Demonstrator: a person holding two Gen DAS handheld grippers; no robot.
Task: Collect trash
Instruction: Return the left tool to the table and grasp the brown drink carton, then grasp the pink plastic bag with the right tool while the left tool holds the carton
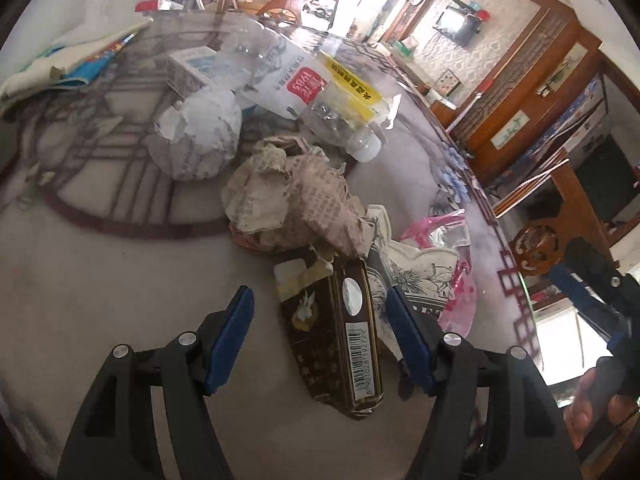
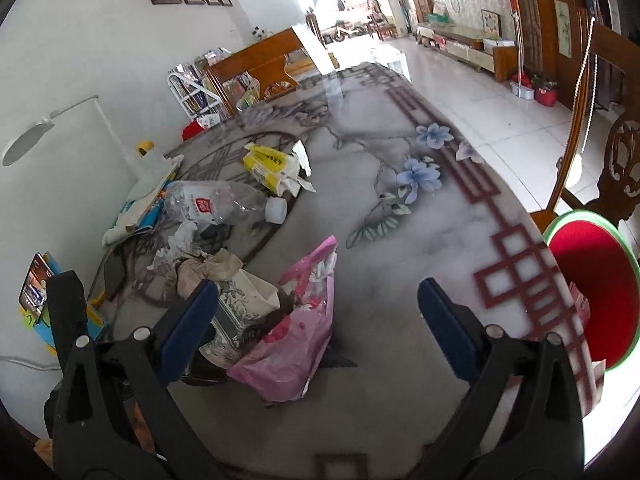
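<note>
The trash lies in a loose heap on the near left part of a glass-topped table (image 2: 400, 240) printed with blue flowers and a red lattice border. Nearest the person is a dark brown carton (image 1: 340, 340) with a barcode on its side, lying flat, its torn flap touching a crumpled ball of newsprint (image 1: 296, 200). Just beyond the newsprint sits a ball of white paper (image 1: 200, 136). Behind that lie a crushed clear plastic bottle (image 1: 304, 84) with a red label and white cap, a yellow wrapper (image 1: 352, 76) against it, and a small white box (image 1: 188, 66). To the right of the carton a floral-printed packet (image 1: 416, 268) touches a pink plastic bag (image 2: 296, 336).

The left gripper (image 1: 320, 336) is released: its blue pads stand apart on either side of the brown carton, neither pad touching it. The right gripper (image 2: 316, 320) is likewise released, its jaws wide, with the pink bag and floral packet lying between and beneath them; nothing is grasped. A hand (image 1: 596, 404) holding that tool shows at the right edge of the left wrist view.

Off the table's right edge stands a red bin with a green rim (image 2: 592, 292), beside a carved wooden chair (image 2: 616, 168). At the table's left side a white desk lamp (image 2: 28, 140) stands against the wall, with folded papers (image 2: 136, 216) near its base and a phone (image 2: 34, 284) propped lower down.
</note>
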